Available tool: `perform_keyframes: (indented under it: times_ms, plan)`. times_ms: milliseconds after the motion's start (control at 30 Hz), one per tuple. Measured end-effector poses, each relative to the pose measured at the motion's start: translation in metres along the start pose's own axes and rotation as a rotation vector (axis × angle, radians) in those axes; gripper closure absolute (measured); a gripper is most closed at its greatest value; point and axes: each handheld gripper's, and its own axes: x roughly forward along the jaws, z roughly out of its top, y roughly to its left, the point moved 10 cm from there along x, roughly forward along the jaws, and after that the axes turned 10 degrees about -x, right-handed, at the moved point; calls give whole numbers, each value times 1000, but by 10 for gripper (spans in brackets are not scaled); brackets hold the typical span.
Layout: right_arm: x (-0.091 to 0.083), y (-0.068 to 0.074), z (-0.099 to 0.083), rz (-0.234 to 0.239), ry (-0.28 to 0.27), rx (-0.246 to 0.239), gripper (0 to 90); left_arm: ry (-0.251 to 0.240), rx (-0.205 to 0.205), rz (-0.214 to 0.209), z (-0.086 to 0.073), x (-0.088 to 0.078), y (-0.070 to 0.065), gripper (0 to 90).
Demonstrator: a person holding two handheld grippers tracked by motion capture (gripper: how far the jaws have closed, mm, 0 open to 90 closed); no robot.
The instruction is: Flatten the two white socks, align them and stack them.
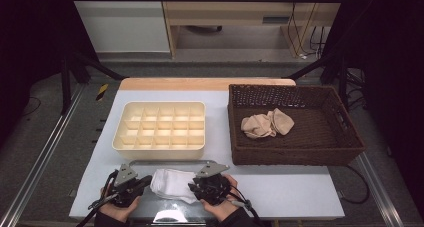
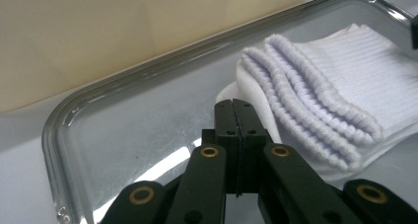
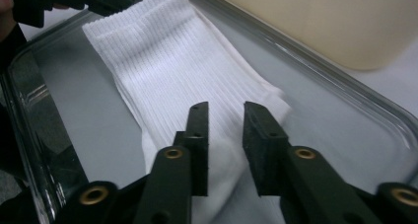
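Overhead, the pale surface stands on a grey floor, with dark curtains at both sides and a wooden bench behind. On it are a brown wicker basket holding beige socks, a cream divided organizer, and a clear tray at the near edge. The white sock lies folded in this tray, its long axis running left to right, ribbed cuff toward the left tongs. Those are clenched on nothing. The right tongs are released, just above the sock.
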Motion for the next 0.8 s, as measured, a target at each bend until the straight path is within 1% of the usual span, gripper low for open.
perform_keyframes:
  times_ms: [33,100,133,233,267,400,467,500,600,667,800]
  plan:
    - [-3,0,-2,-1,-6,10,674,2,2,0,0,0,0,891]
    - [-5,0,-8,1,6,32,624,6,7,0,-1,1,-1,891]
    - [-5,0,-12,3,10,35,610,7,8,-1,-1,1,-2,891]
    - [0,1,-22,2,32,48,607,9,16,1,-2,1,-3,891]
    - [2,2,-24,8,30,54,615,12,20,2,-3,1,-3,891]
    - [2,5,-25,44,17,95,741,14,26,-1,-3,2,-6,891]
    - [2,5,-25,53,17,111,798,18,31,-7,-4,3,-8,891]
    - [1,4,-25,55,20,111,826,16,30,-12,-4,4,-11,891]
    - [-2,1,-25,63,23,116,854,20,51,-27,-3,5,-18,891]
    - [-6,-5,-25,45,27,112,860,22,55,-41,-2,7,-23,891]
    - [-20,-20,-26,15,21,123,862,20,83,-57,1,11,-37,891]
